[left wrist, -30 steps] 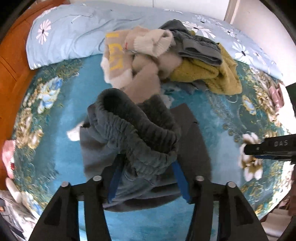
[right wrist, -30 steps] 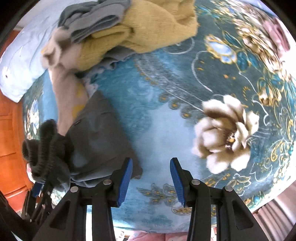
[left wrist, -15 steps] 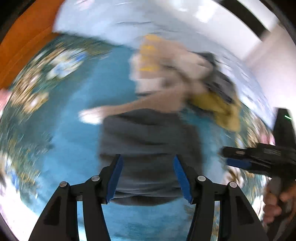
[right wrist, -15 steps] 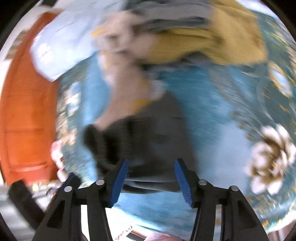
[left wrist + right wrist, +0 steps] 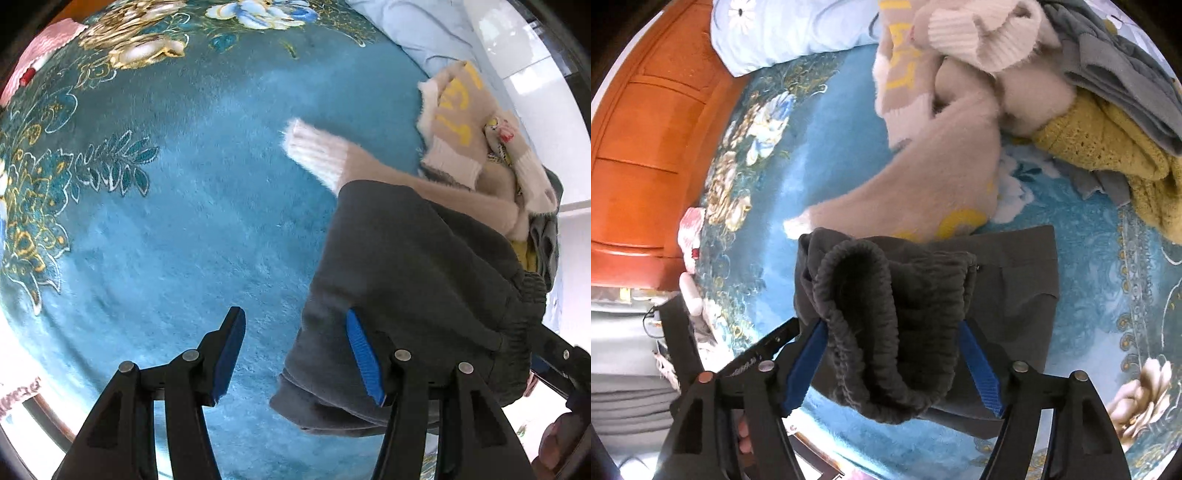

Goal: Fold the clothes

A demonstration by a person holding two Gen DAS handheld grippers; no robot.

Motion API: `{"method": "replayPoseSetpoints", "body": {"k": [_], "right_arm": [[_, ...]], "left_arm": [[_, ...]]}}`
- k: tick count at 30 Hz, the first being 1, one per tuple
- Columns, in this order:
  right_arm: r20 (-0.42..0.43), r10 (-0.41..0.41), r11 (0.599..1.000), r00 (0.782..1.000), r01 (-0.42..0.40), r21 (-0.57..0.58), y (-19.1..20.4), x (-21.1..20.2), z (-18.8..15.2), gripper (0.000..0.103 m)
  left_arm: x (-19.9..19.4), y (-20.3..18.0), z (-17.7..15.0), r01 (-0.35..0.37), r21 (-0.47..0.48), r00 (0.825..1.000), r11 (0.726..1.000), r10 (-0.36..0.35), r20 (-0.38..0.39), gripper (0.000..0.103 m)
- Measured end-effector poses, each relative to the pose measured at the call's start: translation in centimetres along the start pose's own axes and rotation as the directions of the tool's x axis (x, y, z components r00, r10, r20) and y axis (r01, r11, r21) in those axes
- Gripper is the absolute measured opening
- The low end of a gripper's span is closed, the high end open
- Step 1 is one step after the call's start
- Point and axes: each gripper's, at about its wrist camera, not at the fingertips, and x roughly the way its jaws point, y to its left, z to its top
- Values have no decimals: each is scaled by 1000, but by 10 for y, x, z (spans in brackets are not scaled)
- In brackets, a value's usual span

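Note:
Dark grey pants (image 5: 424, 277) lie folded on the blue flowered blanket (image 5: 184, 203). In the right wrist view their ribbed waistband (image 5: 857, 295) bunches up between the fingers of my right gripper (image 5: 890, 325). Its jaws stand wide apart on either side of the bunch, and the cloth hides the fingertips. My left gripper (image 5: 293, 312) is open over bare blanket, its right finger against the pants' left edge. The left gripper (image 5: 764, 347) also shows in the right wrist view, and the right gripper (image 5: 554, 354) in the left wrist view.
A beige sweater (image 5: 942, 177) with yellow letters lies just beyond the pants, one sleeve (image 5: 317, 151) stretched out. A yellow knit (image 5: 1108, 147) and grey garment (image 5: 1108, 66) are piled at the back right. An orange wooden board (image 5: 646, 129) borders the bed's left side.
A second ago the waistband stood between my left gripper's fingers; that gripper has swung left onto bare blanket. My right gripper moved from the flower print to the pants and opened wider around the waistband.

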Motion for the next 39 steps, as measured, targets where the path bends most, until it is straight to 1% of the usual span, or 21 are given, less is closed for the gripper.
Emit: {"method": "replayPoseSetpoints", "body": {"k": [2,3,5,6,8,10,13,15,17,18,19,20,21,22,23,27,29,31,35,37,39], "right_arm": [[37,-13,1000,999,13,8,-2,-6,1,77],[40,-9,1000,999,8,16,-4,-7,1,77],[6,10,999,1000,-10,46,-12,-1,2,77],[-24,25,997,999,-23,70,-17,4,3,77],[-59,59,993,996,-53,109,-25,14,3,77],[-62,91,990,994,-83,116,-25,20,2,78],[-79,105,988,991,-95,117,-23,26,-2,79],[-49,118,987,992,-112,117,-19,20,-5,78],[-14,149,980,989,-146,135,-17,11,-7,75],[1,162,976,987,-161,145,-17,8,-7,67],[9,167,975,986,-166,147,-15,5,-8,55],[9,168,976,986,-168,142,-14,4,-8,49],[6,173,976,985,-173,133,-13,3,-9,38],[3,179,977,984,-178,120,-12,3,-10,31],[6,181,978,983,-181,108,-11,1,-11,26],[46,243,960,969,-247,132,-21,-13,-19,23],[69,267,950,961,-275,146,-29,-23,-24,23],[94,280,945,955,-292,146,-36,-37,-29,23],[129,245,950,961,-265,167,-61,-57,-35,23],[131,209,949,969,-234,212,-78,-54,-37,23],[109,171,948,979,-194,253,-93,-41,-37,23]], "left_arm": [[0,0,-2,13,-6,1000,1000,-13,-3,58],[0,0,-2,20,-9,1000,1000,-20,-6,58],[1,0,-1,19,-7,1000,1000,-19,-13,58],[2,-1,-1,21,-3,1000,1000,-21,-17,58],[2,-3,-3,37,0,999,999,-37,-22,58],[3,-5,-5,62,5,998,998,-62,-31,58],[3,-7,-10,108,5,993,994,-108,-44,58],[3,-8,-13,131,13,990,991,-130,-48,57],[4,-3,-12,165,13,985,986,-164,-53,57],[4,-4,-13,164,13,985,986,-163,-51,57],[4,-5,-13,164,14,985,986,-163,-50,57],[5,-6,-14,163,14,986,987,-162,-48,57],[5,-7,-14,162,14,986,987,-162,-47,57],[5,-8,-15,162,14,986,987,-161,-46,57],[6,-9,-15,161,14,986,987,-160,-44,57],[1,-18,-17,181,43,983,983,-179,-38,57],[-5,-26,-19,208,69,978,976,-205,-39,57],[-13,-39,-23,239,114,971,964,-236,-45,57],[-21,-62,-35,277,203,961,939,-268,-70,57],[-19,-78,-42,269,256,963,928,-256,-85,57],[-12,-91,-48,224,322,974,920,-202,-101,57]]}}
